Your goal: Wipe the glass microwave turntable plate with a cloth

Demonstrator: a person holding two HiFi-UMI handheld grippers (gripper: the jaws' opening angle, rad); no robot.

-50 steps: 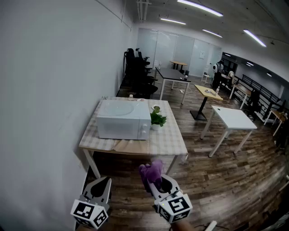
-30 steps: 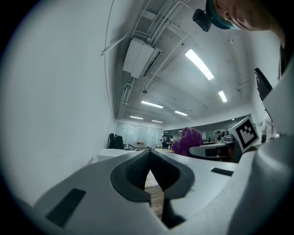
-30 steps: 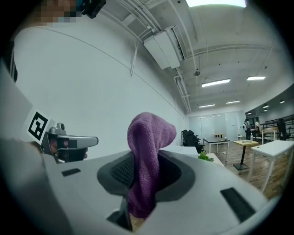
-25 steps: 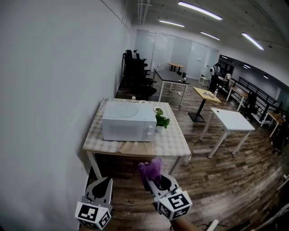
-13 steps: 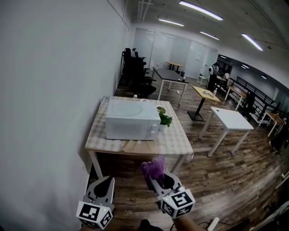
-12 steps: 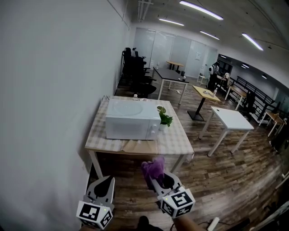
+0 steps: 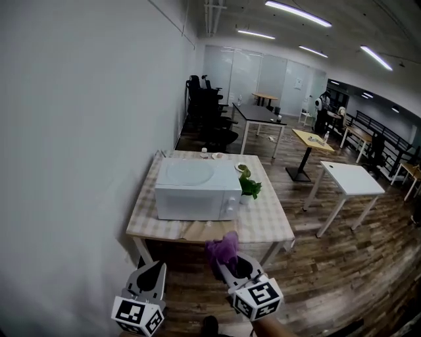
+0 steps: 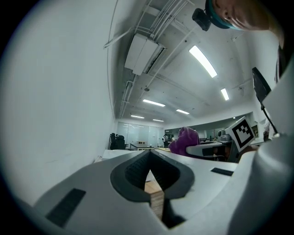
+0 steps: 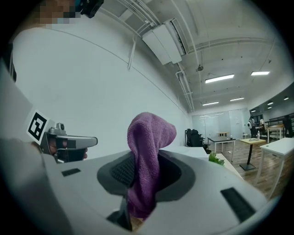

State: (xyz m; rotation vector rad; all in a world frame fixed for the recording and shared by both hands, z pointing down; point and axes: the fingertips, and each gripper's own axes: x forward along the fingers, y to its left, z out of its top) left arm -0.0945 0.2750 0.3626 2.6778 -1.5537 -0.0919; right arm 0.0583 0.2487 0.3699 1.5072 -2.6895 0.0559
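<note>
Right claw (image 7: pixel 225 262) clamps a bunched purple terry cloth (image 7: pixel 223 246); left claw (image 7: pixel 155 268) is closed and empty. A round glass plate (image 7: pixel 188 172) is barely discernible atop the white microwave (image 7: pixel 197 197), mid-desk (image 7: pixel 266 220).

A white microwave (image 7: pixel 197 197) stands with its door shut on a worktop (image 7: pixel 266 227) covered in a checked cloth, set against a plain white wall (image 7: pixel 79 131). A small potted plant (image 7: pixel 248 187) stands just beside its right end, and a few small items (image 7: pixel 210 155), too small to tell, lie at the far edge. Across the wooden floor (image 7: pixel 329 263) stand a white table (image 7: pixel 355 179), a yellow-topped table (image 7: pixel 312 139), a dark desk (image 7: pixel 258 113) and a cluster of black office chairs (image 7: pixel 209 112), all under long ceiling lights (image 7: pixel 299 13).
</note>
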